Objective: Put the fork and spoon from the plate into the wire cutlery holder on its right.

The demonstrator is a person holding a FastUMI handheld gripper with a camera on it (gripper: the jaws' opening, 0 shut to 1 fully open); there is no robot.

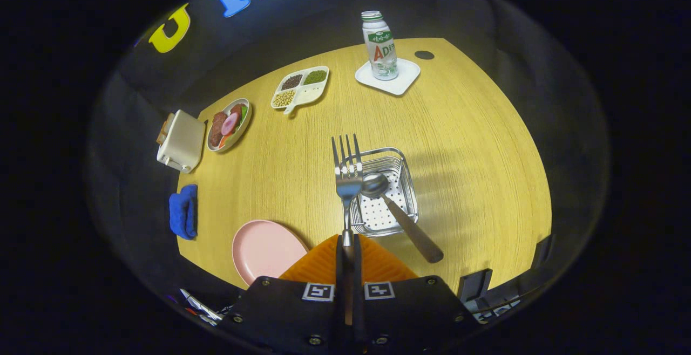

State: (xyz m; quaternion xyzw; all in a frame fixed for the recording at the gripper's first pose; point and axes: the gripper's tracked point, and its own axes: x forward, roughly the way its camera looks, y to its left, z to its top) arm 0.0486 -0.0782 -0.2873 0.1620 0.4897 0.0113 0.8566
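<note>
My gripper [345, 250] is shut on the handle of a metal fork [347, 174], which sticks straight out ahead of the fingers, tines forward. The fork hangs above the left rim of the wire cutlery holder [409, 182], a small steel basket with a perforated floor on the wooden table. A spoon [397, 216] with a dark handle lies slanted in the holder, bowl inside and handle leaning out over the near right corner. The pink plate [264, 250] sits left of the holder, near my fingers, with nothing on it.
At the table's far side stand a bottle [380, 46] on a white coaster [397, 81], a divided dish of beans [300, 88] and a plate of food [229, 124]. A white toaster [180, 141] and a blue cloth [183, 211] lie at the left edge.
</note>
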